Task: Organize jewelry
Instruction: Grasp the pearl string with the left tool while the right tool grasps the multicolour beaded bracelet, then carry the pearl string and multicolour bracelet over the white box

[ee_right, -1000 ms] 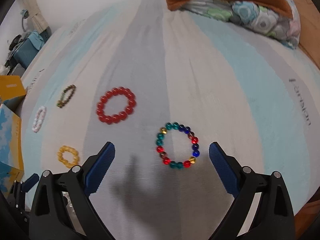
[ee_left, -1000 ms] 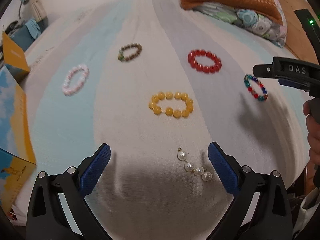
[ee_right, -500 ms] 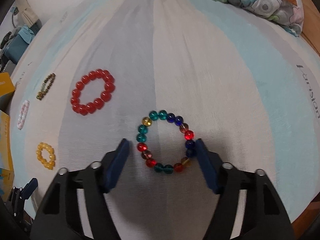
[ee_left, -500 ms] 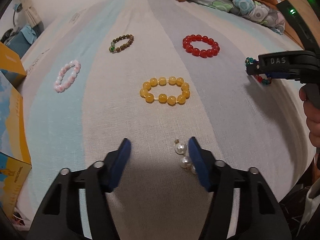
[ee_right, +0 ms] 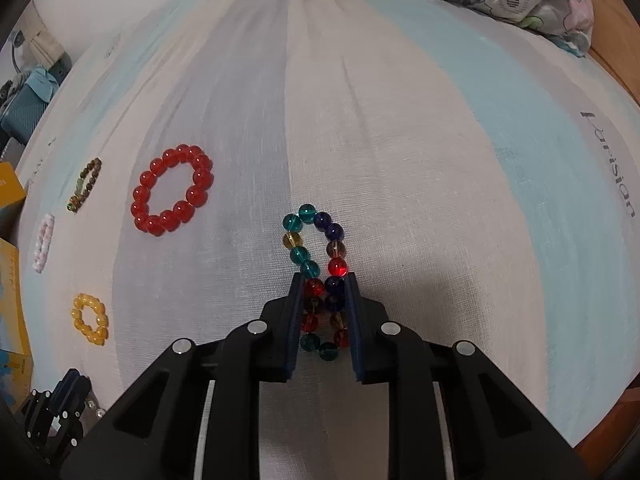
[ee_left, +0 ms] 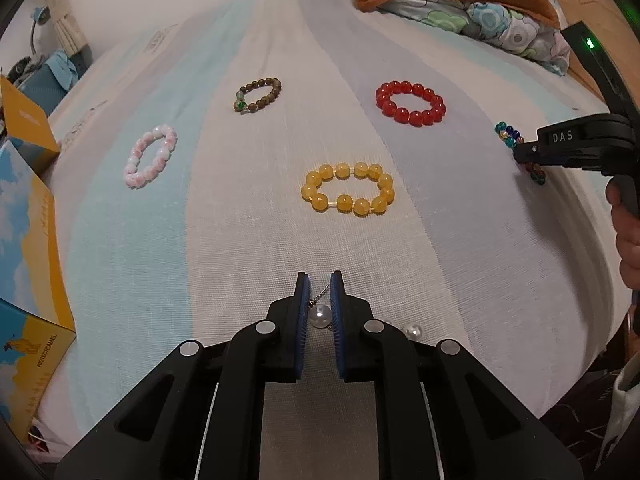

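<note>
On the striped bedsheet (ee_left: 248, 240), two pieces are gripped at once
The pearl strand (ee_left: 320, 315) is pinched in the left gripper (ee_left: 319, 280), the multicoloured bracelet (ee_right: 316, 240) squeezed narrow in the right gripper (ee_right: 322, 278), seemingly for lifting

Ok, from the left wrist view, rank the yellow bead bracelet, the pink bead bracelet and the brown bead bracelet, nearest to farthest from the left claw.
1. Yellow bead bracelet, just ahead, slightly right.
2. Pink bead bracelet, ahead to the left.
3. Brown bead bracelet, farthest, ahead and slightly left of the left claw.
</note>
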`<state>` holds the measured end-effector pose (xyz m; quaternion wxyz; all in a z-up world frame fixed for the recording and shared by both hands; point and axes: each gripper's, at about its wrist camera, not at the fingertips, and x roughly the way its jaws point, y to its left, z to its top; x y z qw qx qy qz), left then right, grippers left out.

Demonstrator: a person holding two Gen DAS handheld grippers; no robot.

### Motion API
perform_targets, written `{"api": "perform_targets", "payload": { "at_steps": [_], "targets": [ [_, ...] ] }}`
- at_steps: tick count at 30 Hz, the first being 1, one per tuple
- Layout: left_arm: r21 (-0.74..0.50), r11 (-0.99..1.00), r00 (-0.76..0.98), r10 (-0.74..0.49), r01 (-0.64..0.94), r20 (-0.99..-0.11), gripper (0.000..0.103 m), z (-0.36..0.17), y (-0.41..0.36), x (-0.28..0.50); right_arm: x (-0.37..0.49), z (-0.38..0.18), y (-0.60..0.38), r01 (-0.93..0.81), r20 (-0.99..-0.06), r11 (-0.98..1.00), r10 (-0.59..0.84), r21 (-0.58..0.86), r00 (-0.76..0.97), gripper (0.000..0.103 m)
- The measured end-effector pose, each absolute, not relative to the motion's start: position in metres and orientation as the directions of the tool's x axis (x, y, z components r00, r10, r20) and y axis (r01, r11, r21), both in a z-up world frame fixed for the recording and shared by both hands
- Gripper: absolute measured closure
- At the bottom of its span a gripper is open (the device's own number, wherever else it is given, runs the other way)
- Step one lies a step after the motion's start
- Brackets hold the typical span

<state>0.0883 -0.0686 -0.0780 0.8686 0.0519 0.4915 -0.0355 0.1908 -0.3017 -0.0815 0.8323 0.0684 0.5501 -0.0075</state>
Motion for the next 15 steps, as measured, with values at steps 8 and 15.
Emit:
{"api": "perform_targets", "payload": {
  "at_steps": [8,15],
  "targets": [
    [0.034,0.993,0.521,-0.028,0.11,-0.853,0.093,-0.075,-0.066,0.089,0.182,-0.075,-0.297,0.075,-0.904,0.991,0.07,0.112,0.423,0.084],
    [0.019,0.994,0.523,-0.041,0.11,-0.852,0.093,-0.072,-0.064,0.088,0.178,-0.069,-0.297,0.074,-0.893,0.992,0.06,0.104,0.446,0.094]
  ]
}}
